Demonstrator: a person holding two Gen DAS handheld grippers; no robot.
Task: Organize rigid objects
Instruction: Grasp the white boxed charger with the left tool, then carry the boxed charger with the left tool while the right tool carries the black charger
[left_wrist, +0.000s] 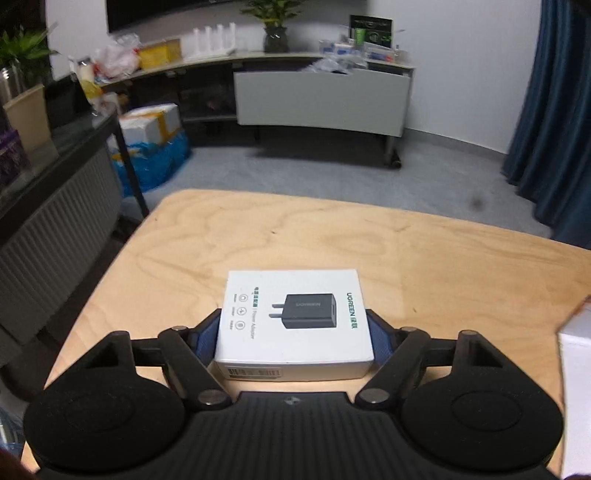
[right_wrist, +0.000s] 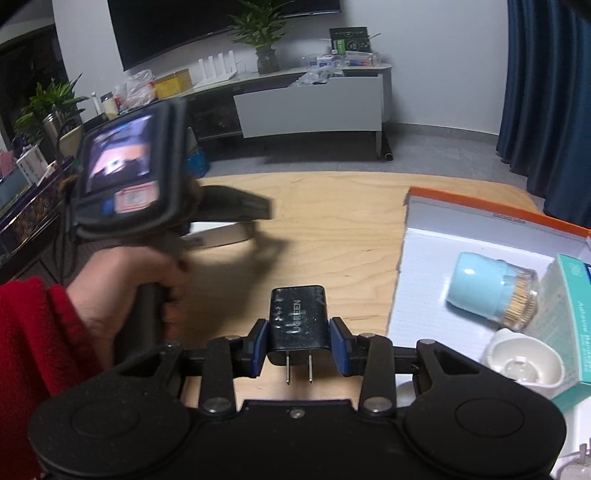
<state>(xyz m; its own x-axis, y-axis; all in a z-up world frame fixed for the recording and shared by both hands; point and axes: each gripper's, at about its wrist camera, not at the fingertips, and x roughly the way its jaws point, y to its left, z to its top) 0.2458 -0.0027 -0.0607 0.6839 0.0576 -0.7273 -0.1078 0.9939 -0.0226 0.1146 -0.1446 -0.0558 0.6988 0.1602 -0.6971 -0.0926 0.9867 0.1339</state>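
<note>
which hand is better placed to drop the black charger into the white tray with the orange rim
Right. The right gripper is already shut on the black wall charger, and the white orange-rimmed tray lies just beside it. The left gripper straddles the white charger box.

Charger box lies on the table; to the right, toothpick jar lies in the tray.
</note>
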